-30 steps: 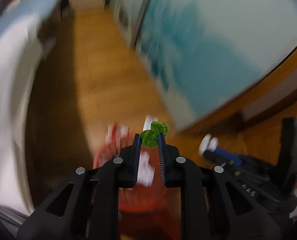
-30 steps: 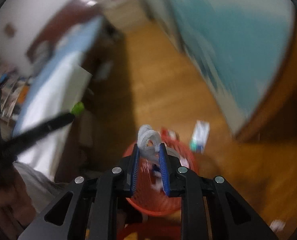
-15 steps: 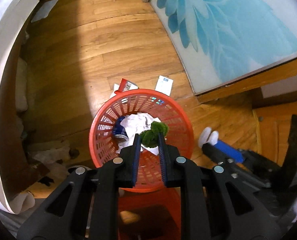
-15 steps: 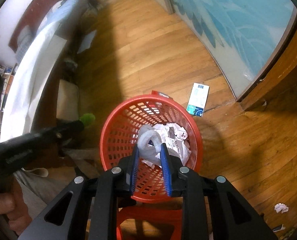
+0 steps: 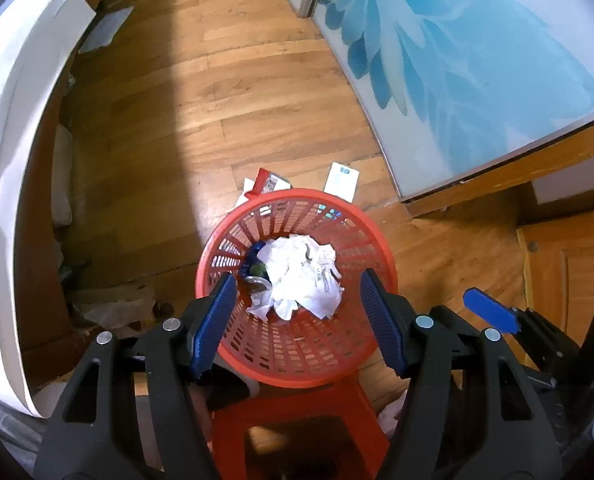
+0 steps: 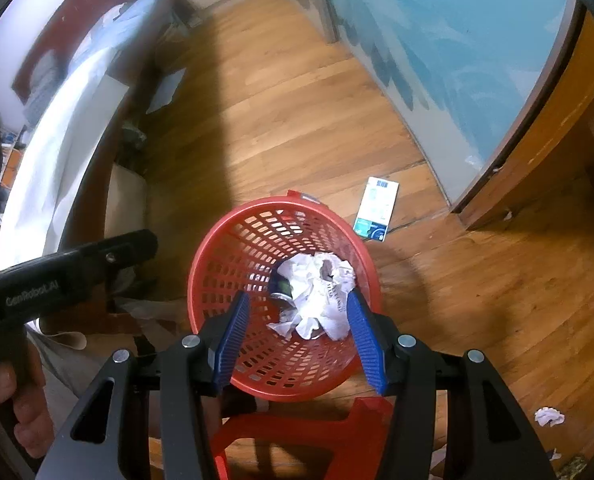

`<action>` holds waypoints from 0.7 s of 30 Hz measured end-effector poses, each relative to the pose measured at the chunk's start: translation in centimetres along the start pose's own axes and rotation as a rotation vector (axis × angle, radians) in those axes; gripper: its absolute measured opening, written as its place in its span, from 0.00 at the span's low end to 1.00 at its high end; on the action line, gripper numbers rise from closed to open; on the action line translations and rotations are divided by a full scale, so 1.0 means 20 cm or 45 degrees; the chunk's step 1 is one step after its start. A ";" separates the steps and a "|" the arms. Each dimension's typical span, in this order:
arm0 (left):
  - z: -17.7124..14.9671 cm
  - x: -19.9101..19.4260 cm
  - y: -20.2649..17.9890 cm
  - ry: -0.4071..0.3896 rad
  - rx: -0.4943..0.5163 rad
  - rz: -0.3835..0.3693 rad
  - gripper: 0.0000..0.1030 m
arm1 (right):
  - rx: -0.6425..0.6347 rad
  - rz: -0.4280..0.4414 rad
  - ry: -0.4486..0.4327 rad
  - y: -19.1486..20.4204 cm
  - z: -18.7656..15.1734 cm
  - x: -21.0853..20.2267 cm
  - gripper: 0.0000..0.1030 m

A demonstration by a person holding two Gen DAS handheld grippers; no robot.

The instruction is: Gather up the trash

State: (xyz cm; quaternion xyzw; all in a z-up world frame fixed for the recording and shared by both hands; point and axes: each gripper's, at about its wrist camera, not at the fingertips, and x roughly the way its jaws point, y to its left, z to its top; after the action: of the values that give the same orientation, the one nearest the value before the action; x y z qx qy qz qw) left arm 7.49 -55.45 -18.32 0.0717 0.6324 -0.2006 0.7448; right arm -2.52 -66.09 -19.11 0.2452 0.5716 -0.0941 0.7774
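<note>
Above one round red plastic lattice basket [image 5: 297,364], two claws, the left claw [image 5: 297,312] and right claw [image 6: 297,332], hang with jaws opening and nothing between them; one wad of crumpled white paper [image 5: 301,276] lies inside, directly below both; one white carton [image 6: 377,208] lies on the wooden floor [image 5: 233,80] beside the basket.

The right tongs [image 6: 297,320] point down over a red basket [image 6: 217,264], blue pads spread and opening, nothing between them. Crumpled paper [image 6: 321,296] lies in the basket, a can [image 6: 279,286] partly hidden beside it. The basket stands on a red stool [image 6: 297,436]. On the wood floor [image 6: 297,120] a card box [image 6: 376,208] lies just beyond the basket, a paper scrap [image 6: 549,416] well apart at lower right. At left, a hand [image 6: 13,404] holds the left tongs [image 6: 73,272].
</note>
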 end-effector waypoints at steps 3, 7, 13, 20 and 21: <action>0.01 -0.06 0.01 -0.047 0.009 0.010 0.63 | -0.003 -0.015 -0.025 0.02 0.02 -0.05 0.50; 0.03 -0.31 0.07 -0.237 0.045 0.044 0.63 | 0.004 -0.008 -0.096 0.10 0.09 -0.17 0.53; -0.03 -0.99 0.43 -0.667 -0.017 0.096 0.76 | -0.154 0.072 -0.436 0.57 0.21 -0.59 0.85; -0.32 -1.60 1.02 -0.997 -0.128 0.245 0.85 | -0.430 0.375 -0.718 1.42 0.12 -0.94 0.93; -0.37 -1.64 1.11 -1.018 -0.145 0.267 0.86 | -0.462 0.397 -0.744 1.55 0.08 -0.95 0.93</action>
State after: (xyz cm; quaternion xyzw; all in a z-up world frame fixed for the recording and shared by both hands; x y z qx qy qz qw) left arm 5.38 -25.81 8.89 0.0107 0.2926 -0.1003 0.9509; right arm 5.88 -42.72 7.47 0.1505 0.2890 0.0622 0.9434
